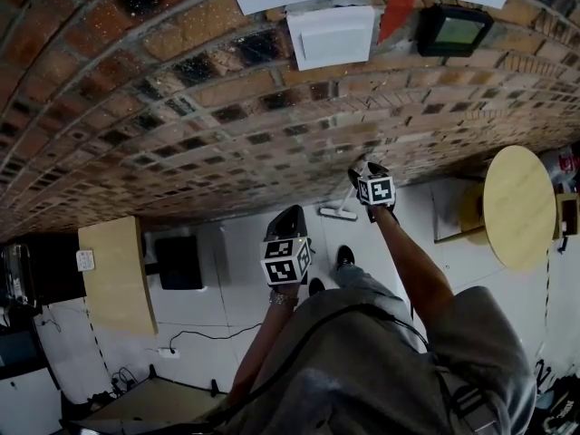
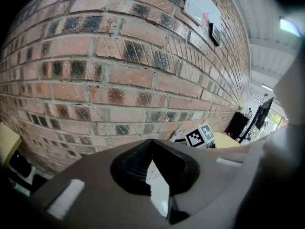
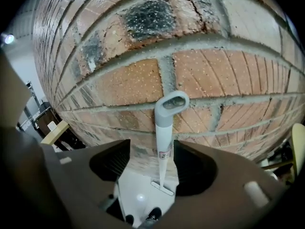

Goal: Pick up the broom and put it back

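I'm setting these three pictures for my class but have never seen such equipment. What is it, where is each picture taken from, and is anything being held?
There is no robot: a person holds a two-jaw gripper in each hand. The head view comes from a camera on the person's head, looking steeply down at a brick wall and a white floor. The other two views come from cameras riding on the grippers, looking along their jaws. A white broom stands on the floor against the wall. The right gripper has its jaws apart on either side of the handle, not closed on it. The left gripper has its jaws together and holds nothing.
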